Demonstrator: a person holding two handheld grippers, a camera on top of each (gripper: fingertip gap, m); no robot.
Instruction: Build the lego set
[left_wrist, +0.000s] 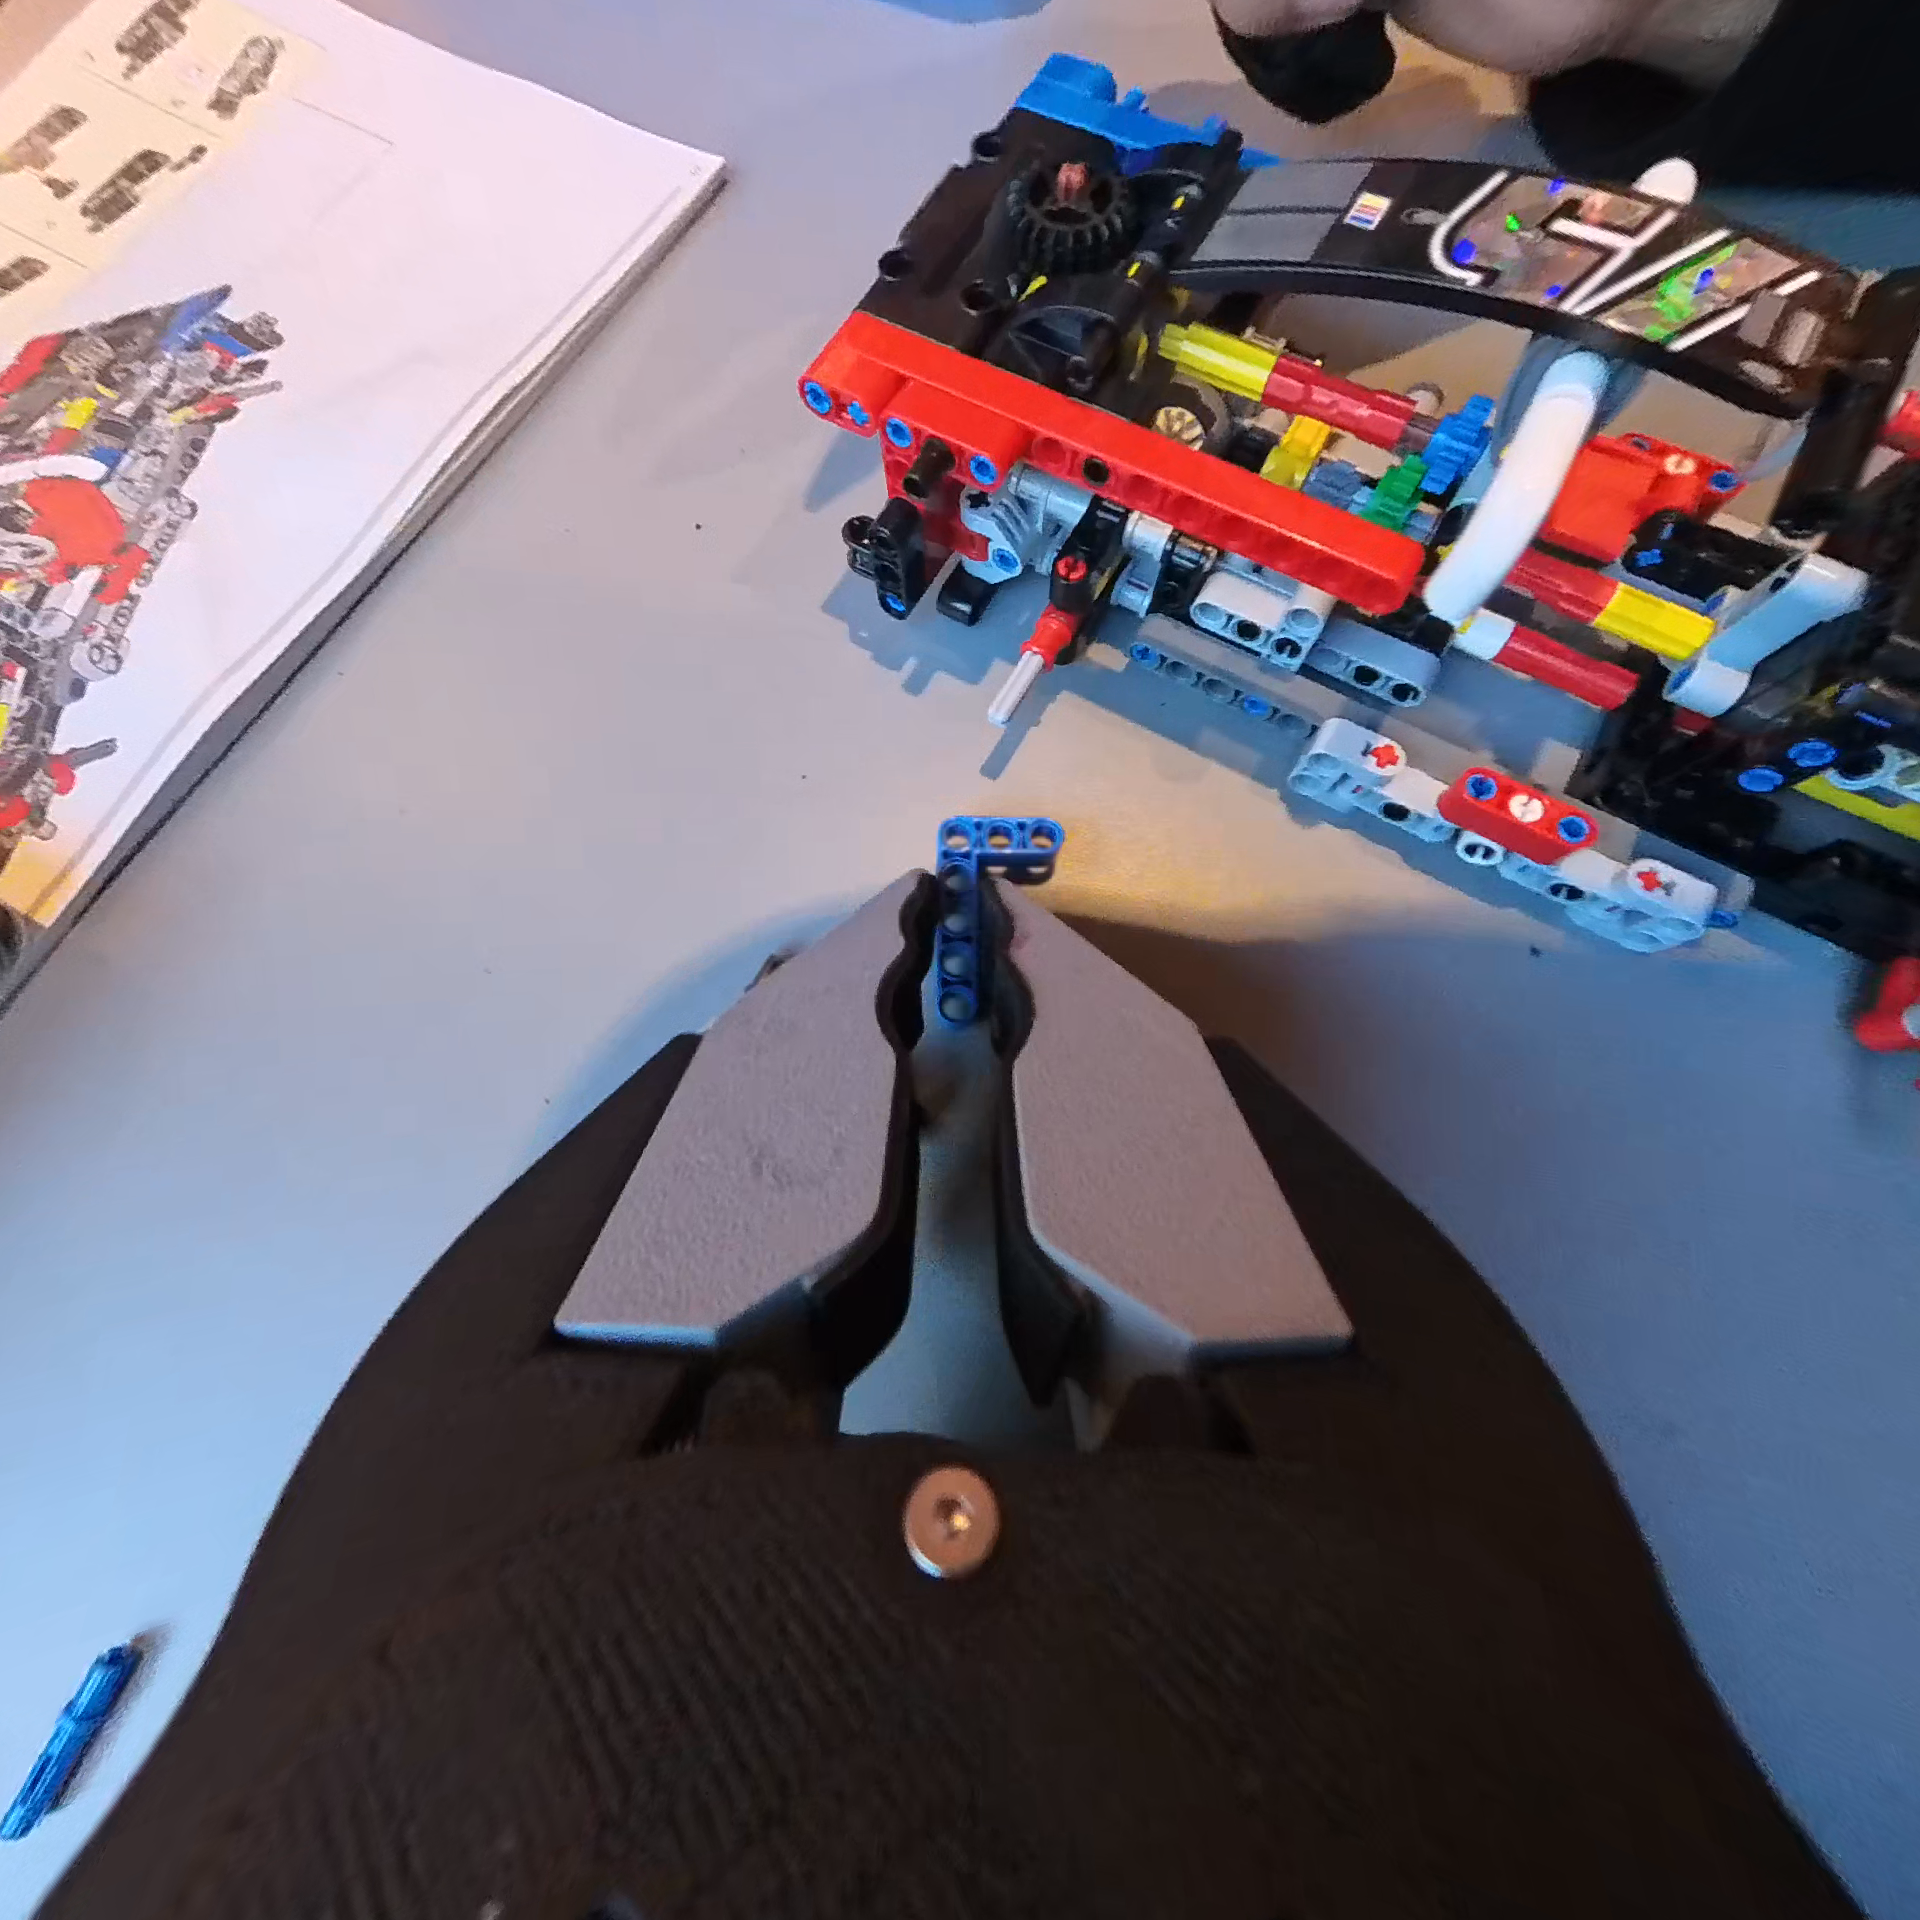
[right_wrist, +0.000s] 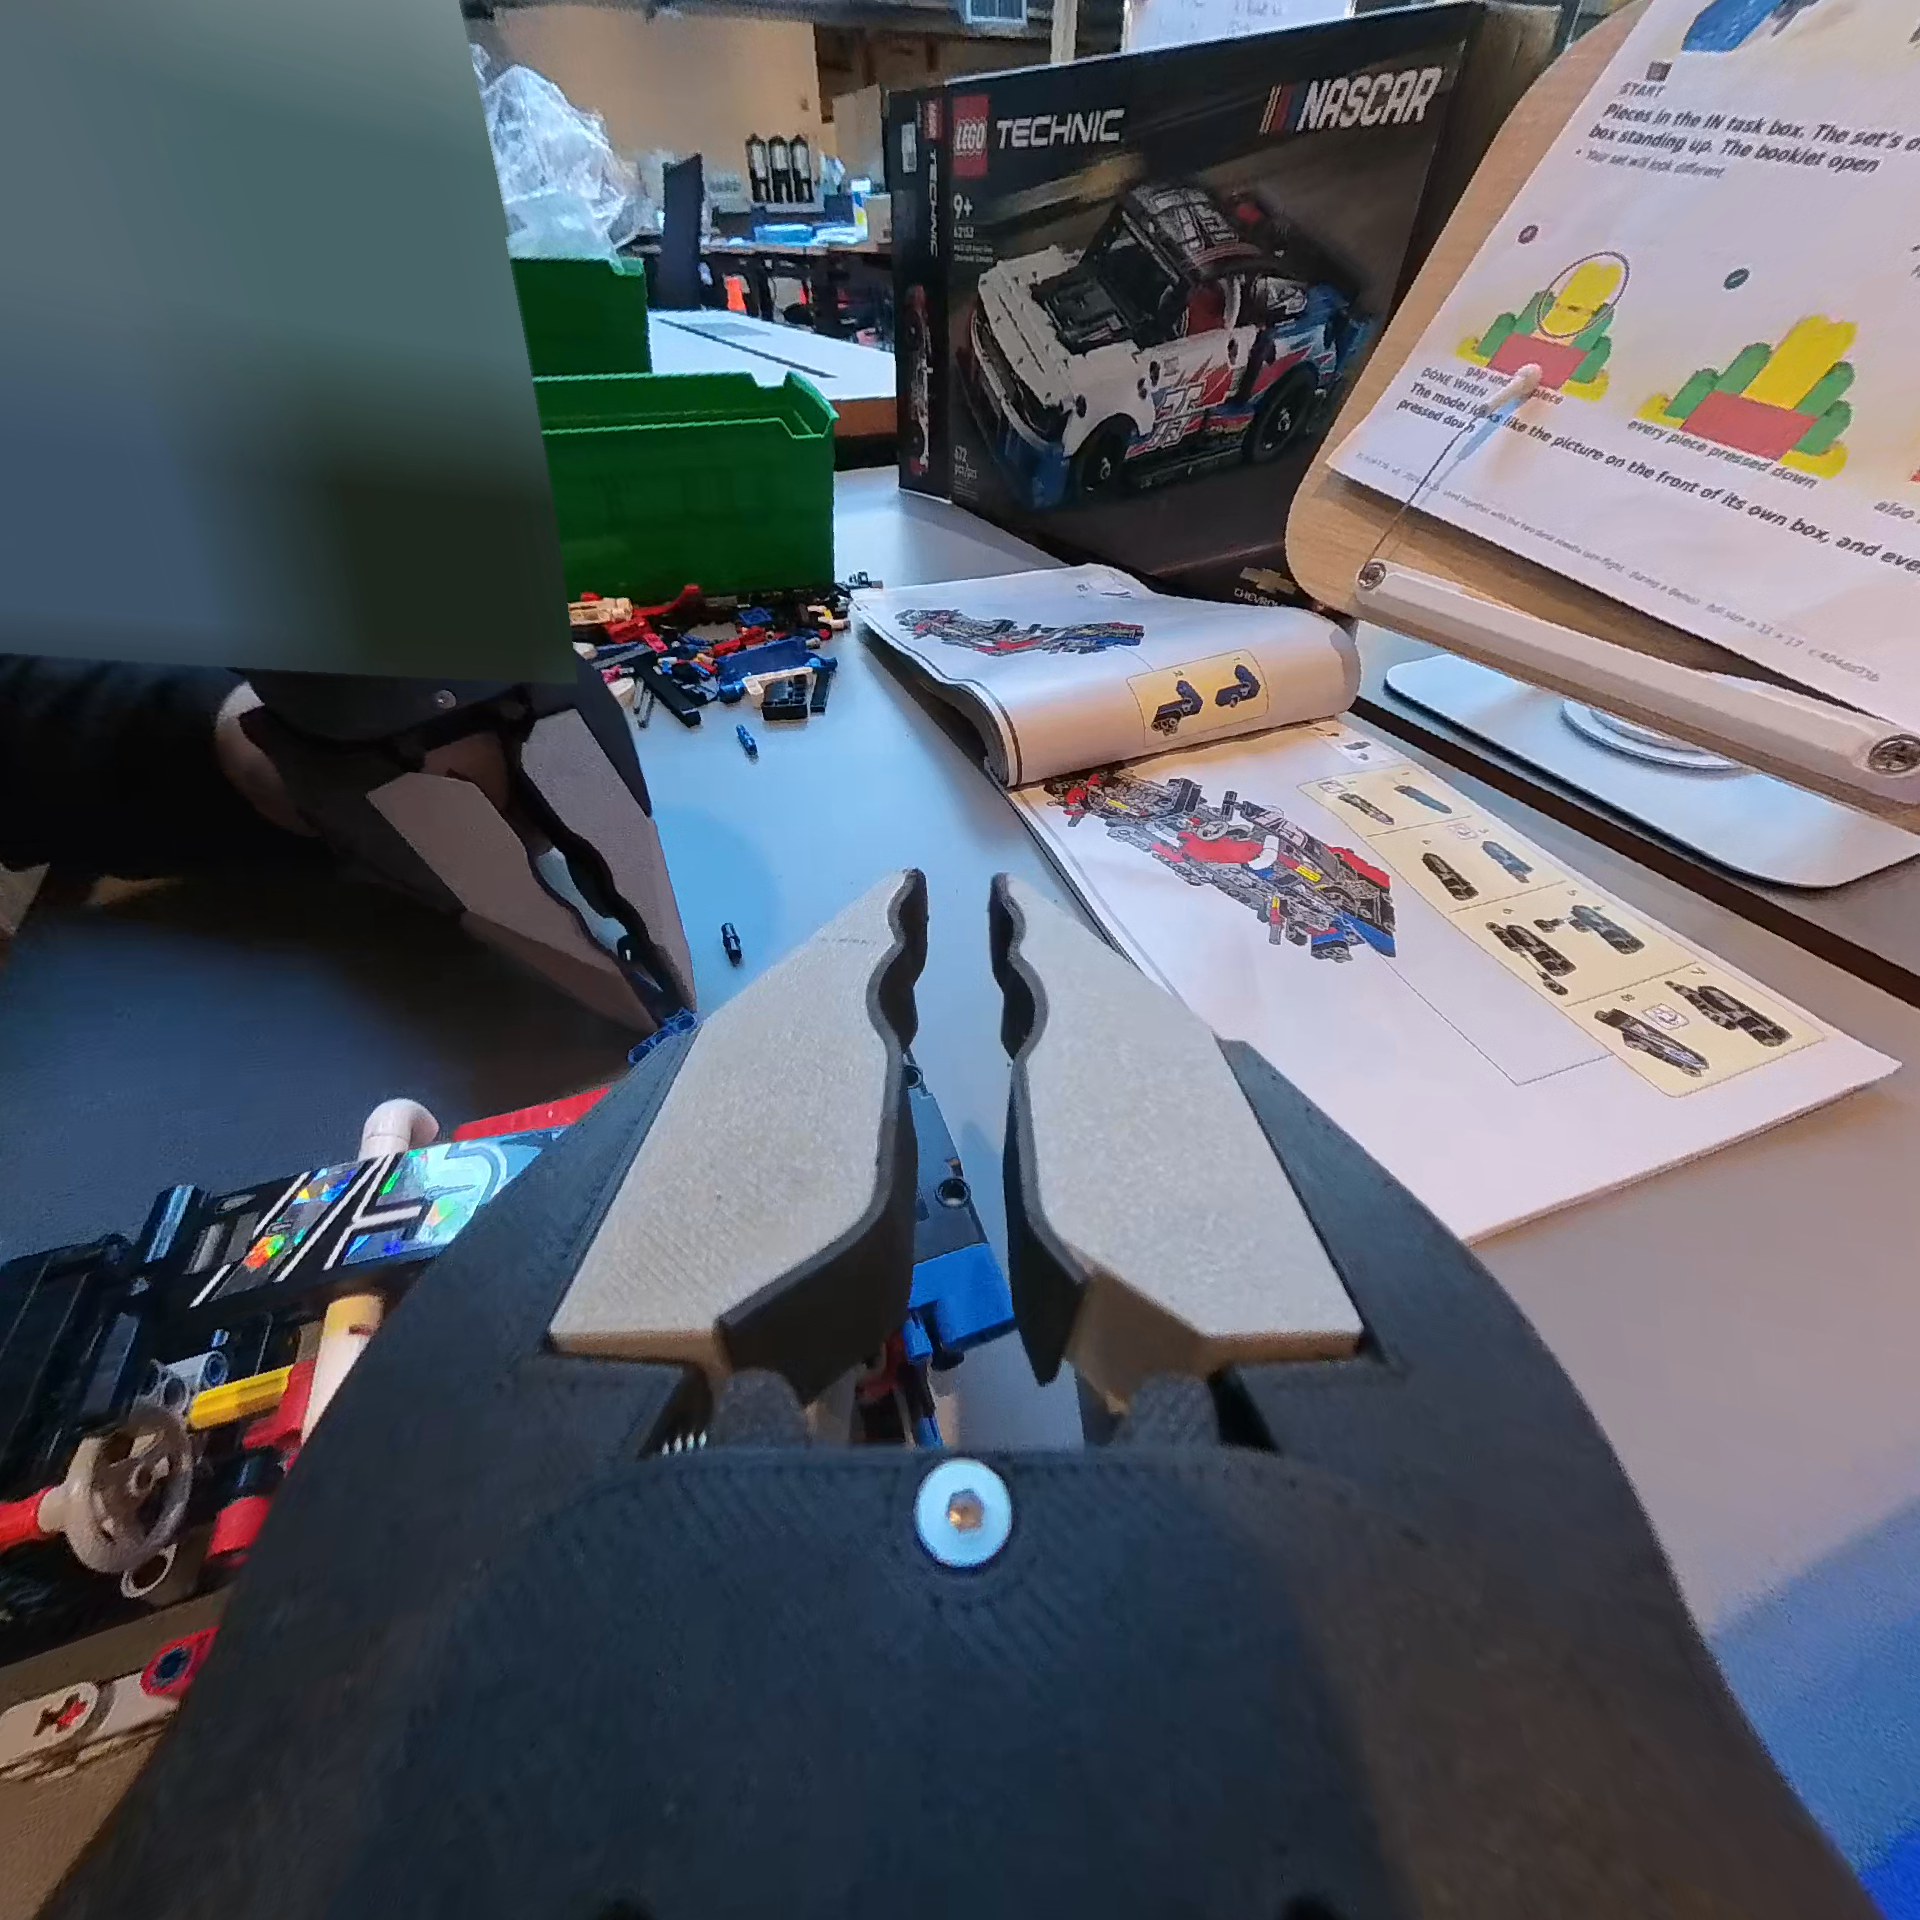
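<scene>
My left gripper (left_wrist: 961, 896) is shut on a blue L-shaped beam (left_wrist: 1000, 837), holding its long arm so the short arm sticks out past the tips, low over the grey table. The partly built car model (left_wrist: 1143, 468), with a red beam along its side and a black stickered roof arch, stands ahead to the right. My right gripper (right_wrist: 958, 914) is open with a narrow gap and nothing between its tips. It hovers over the model (right_wrist: 208, 1299); a blue and black part of the model shows below its fingers. The left gripper (right_wrist: 582, 894) also shows in the right wrist view.
The open instruction booklet (left_wrist: 260, 416) (right_wrist: 1351, 935) lies beside the model. The set's box (right_wrist: 1174, 291), green bins (right_wrist: 686, 478), a pile of loose pieces (right_wrist: 717, 655) and a stand with a printed sheet (right_wrist: 1662, 312) line the back. Loose pins (left_wrist: 73, 1735) (right_wrist: 732, 940) lie on the table. The left gripper's tips are roughly 15 cm from the right gripper's.
</scene>
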